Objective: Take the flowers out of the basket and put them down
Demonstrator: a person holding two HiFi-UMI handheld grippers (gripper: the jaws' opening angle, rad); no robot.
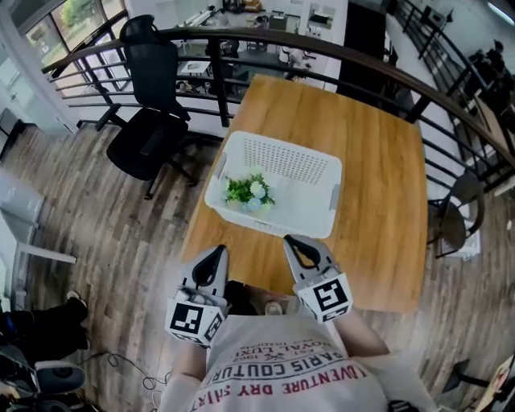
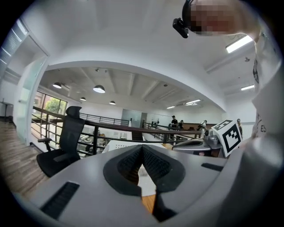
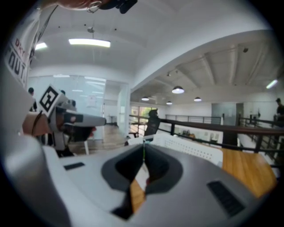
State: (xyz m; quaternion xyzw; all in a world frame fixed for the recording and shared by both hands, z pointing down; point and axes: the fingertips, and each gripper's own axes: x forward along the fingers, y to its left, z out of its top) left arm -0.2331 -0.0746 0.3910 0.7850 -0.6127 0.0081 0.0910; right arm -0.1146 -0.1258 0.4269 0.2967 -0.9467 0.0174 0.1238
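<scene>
I get a bright, even picture: daylight from the window (image 1: 68, 16) far left of the basket (image 1: 282, 161), ceiling lamps (image 2: 99, 89) above it. Shadows beside the basket are soft. The railing (image 1: 322, 44) behind the basket bows with lens distortion. Both gripper views darken at the corners, and the right one blurs up close.

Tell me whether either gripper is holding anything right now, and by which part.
Nothing is held. The left gripper and the right gripper are both shut and empty; the flowers lie in the basket, untouched.

Grey left gripper (image 1: 219, 251), lettered white T-shirt (image 1: 283, 372)
</scene>
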